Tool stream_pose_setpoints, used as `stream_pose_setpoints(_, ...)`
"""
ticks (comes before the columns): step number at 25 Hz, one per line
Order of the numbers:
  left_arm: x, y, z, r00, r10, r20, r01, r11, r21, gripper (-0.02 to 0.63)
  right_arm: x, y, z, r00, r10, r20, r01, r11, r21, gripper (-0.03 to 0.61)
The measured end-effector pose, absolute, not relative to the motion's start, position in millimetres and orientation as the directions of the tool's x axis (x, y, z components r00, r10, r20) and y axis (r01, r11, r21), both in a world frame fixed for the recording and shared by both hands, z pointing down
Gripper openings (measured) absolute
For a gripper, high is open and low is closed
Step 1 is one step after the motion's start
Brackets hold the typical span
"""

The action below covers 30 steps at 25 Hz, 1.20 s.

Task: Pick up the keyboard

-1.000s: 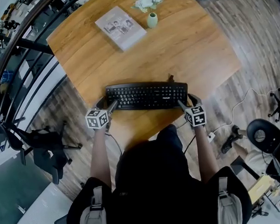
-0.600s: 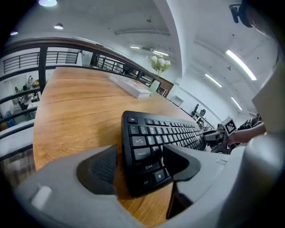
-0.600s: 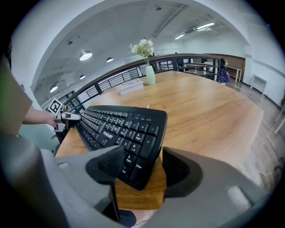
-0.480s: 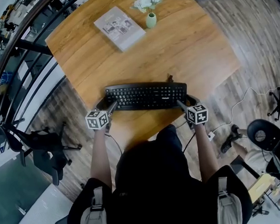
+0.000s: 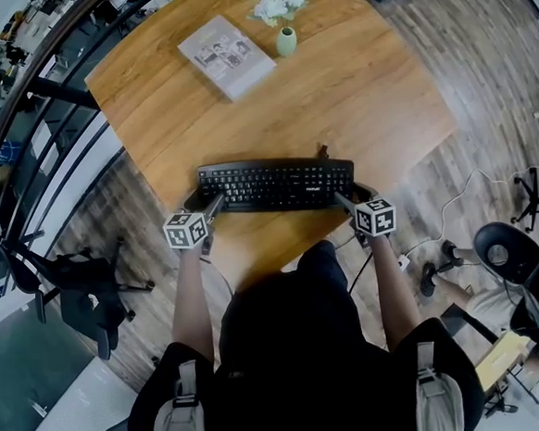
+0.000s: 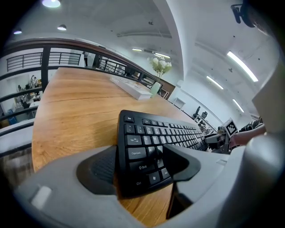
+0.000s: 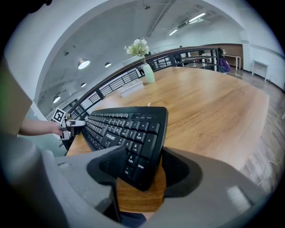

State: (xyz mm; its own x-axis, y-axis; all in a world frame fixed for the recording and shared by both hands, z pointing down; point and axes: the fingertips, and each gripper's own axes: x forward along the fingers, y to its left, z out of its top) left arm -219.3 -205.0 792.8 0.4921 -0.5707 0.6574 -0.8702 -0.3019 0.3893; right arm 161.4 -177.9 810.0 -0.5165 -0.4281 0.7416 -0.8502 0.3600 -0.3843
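A black keyboard (image 5: 276, 183) lies on the wooden table (image 5: 334, 93) near its front edge. My left gripper (image 5: 215, 203) is at the keyboard's left end. In the left gripper view the near left corner of the keyboard (image 6: 156, 138) sits between the jaws, and the left gripper (image 6: 140, 167) is shut on it. My right gripper (image 5: 344, 197) is at the right end. Its jaws have just been closing around the right corner of the keyboard (image 7: 124, 129). The right gripper (image 7: 142, 171) is still open, with bare wood showing beside one pad.
A book (image 5: 227, 55) and a small green vase (image 5: 286, 41) with white flowers stand at the table's far side. A cable stub (image 5: 321, 150) leaves the keyboard's back edge. A railing (image 5: 22, 136) runs along the left, and office chairs (image 5: 515, 265) stand on the floor.
The right gripper's marker cube has rolled a little and edged toward the keyboard's end. The left gripper and the keyboard have stayed where they were.
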Motion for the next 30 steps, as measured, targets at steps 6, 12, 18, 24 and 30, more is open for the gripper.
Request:
stream_pose_setpoints(6, -219, -205, 793, 0.486, -0.579, 0.655, -0.873, -0.297, 0.386, 0.305, 161, -178, 809, -0.514, -0.445, 0.733, -0.854, 0.351, -0.385, 0.25)
stream_pose_setpoints(12, -220, -200, 793, 0.483, -0.566, 0.668, -0.875, -0.29, 0.388, 0.305, 161, -176, 805, -0.515, -0.442, 0.735, -0.854, 0.342, -0.393, 0.25)
stream_pose_setpoints(18, -222, -191, 790, 0.477, -0.578, 0.662, -0.877, -0.267, 0.399, 0.305, 159, -173, 803, -0.523, -0.43, 0.736, -0.848, 0.349, -0.398, 0.25)
stream_pose_setpoints(24, -233, -181, 780, 0.473, -0.602, 0.643, -0.878, -0.265, 0.398, 0.305, 148, -164, 792, -0.531, -0.44, 0.724, -0.843, 0.359, -0.401, 0.25)
stream_pose_setpoints(30, -228, -190, 762, 0.478, -0.632, 0.61, -0.874, -0.277, 0.398, 0.305, 154, -172, 775, -0.523, -0.47, 0.712, -0.848, 0.371, -0.378, 0.25)
